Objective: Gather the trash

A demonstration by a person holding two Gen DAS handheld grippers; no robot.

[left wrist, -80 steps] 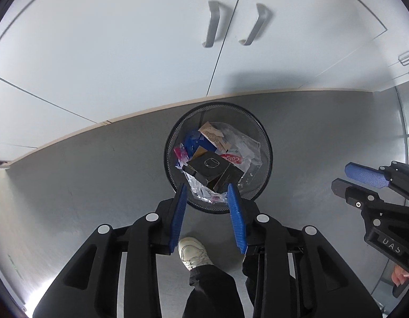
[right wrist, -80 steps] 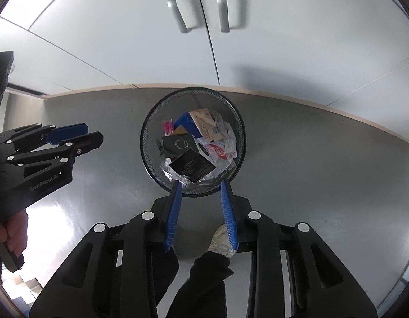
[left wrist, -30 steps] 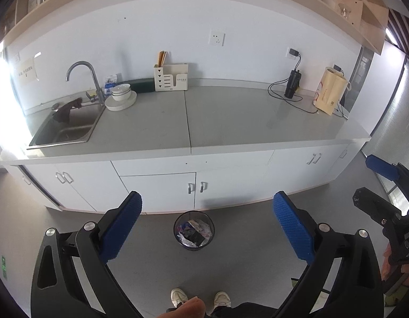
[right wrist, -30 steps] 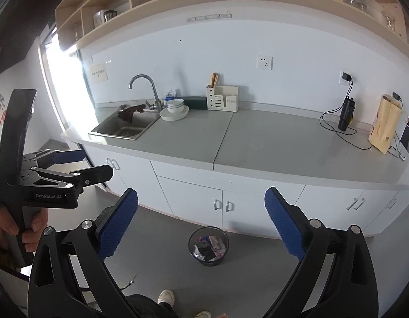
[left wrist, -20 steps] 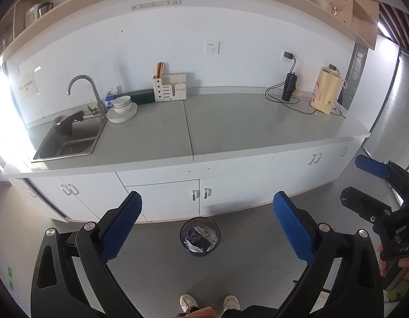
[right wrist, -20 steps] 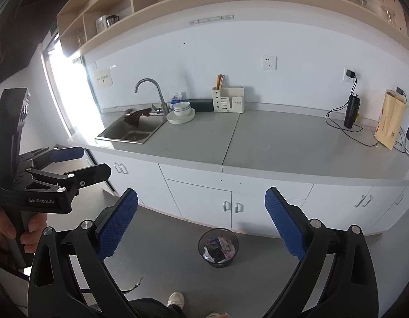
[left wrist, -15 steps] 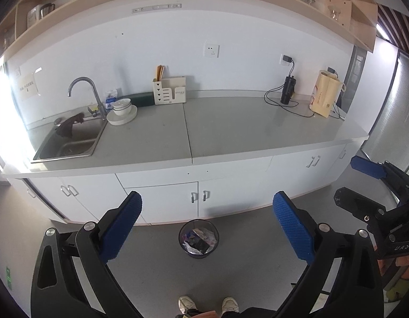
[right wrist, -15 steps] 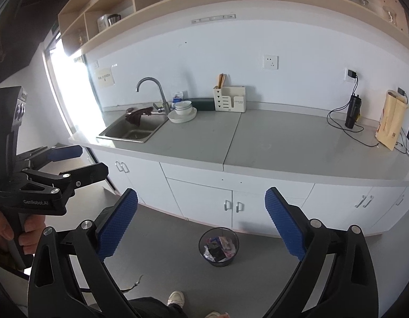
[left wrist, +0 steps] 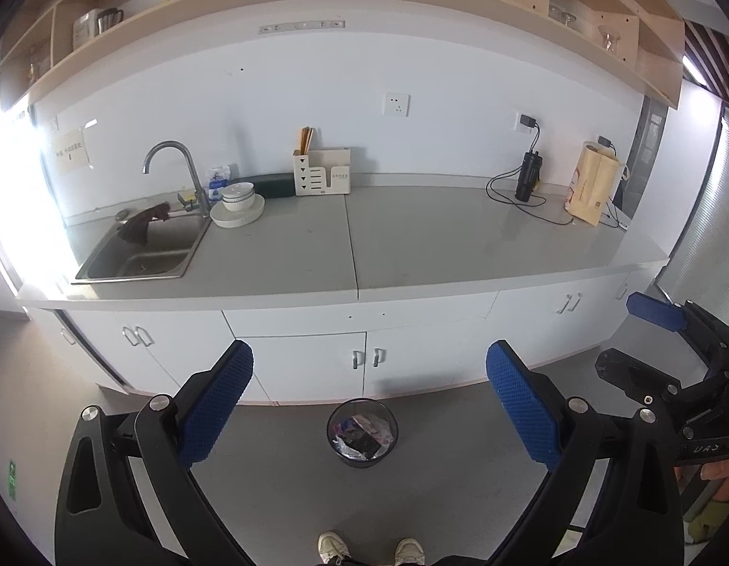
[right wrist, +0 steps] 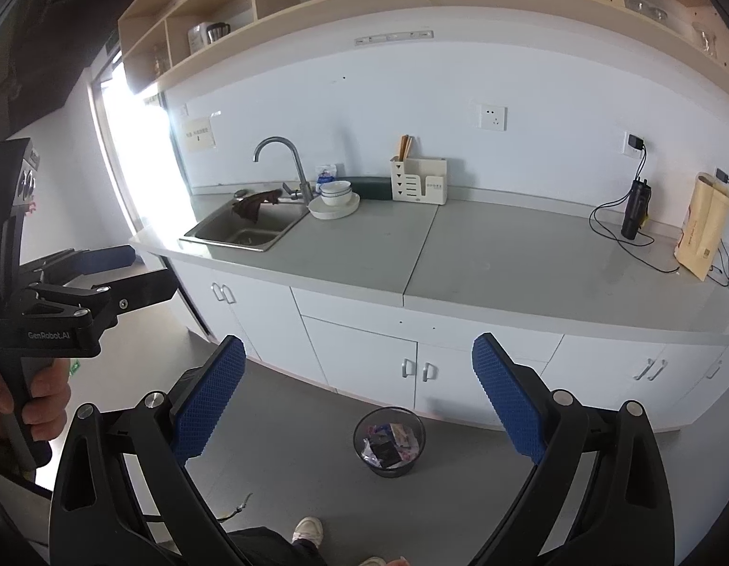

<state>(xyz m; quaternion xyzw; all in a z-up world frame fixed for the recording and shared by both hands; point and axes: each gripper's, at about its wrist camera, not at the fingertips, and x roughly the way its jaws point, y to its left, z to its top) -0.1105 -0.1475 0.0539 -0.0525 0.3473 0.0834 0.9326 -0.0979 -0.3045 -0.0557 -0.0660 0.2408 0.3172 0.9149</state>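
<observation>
A black mesh trash bin (left wrist: 362,461) stands on the grey floor in front of the white cabinets, filled with wrappers and a dark box (left wrist: 359,436). My left gripper (left wrist: 369,405) is held well back from it and wide open, with nothing between its blue pads (left wrist: 213,405). The right gripper (right wrist: 357,401) is also open and empty, and the bin (right wrist: 388,470) shows low between its fingers. Each gripper appears in the other's view: the right gripper (left wrist: 633,339) at the right edge, the left gripper (right wrist: 142,273) at the left edge, both hand-held.
A long grey counter (left wrist: 411,245) runs across, with a sink (left wrist: 142,250), stacked bowls (left wrist: 238,203), a utensil holder (left wrist: 322,177), a plugged-in black bottle (left wrist: 527,184) and a paper bag (left wrist: 593,188). White cabinet doors (left wrist: 312,363) are below. The person's shoes (left wrist: 333,547) are at the bottom.
Both grippers have drawn far back and up from right above the bin and opened from narrow to wide. In the last second the view only drifted slightly.
</observation>
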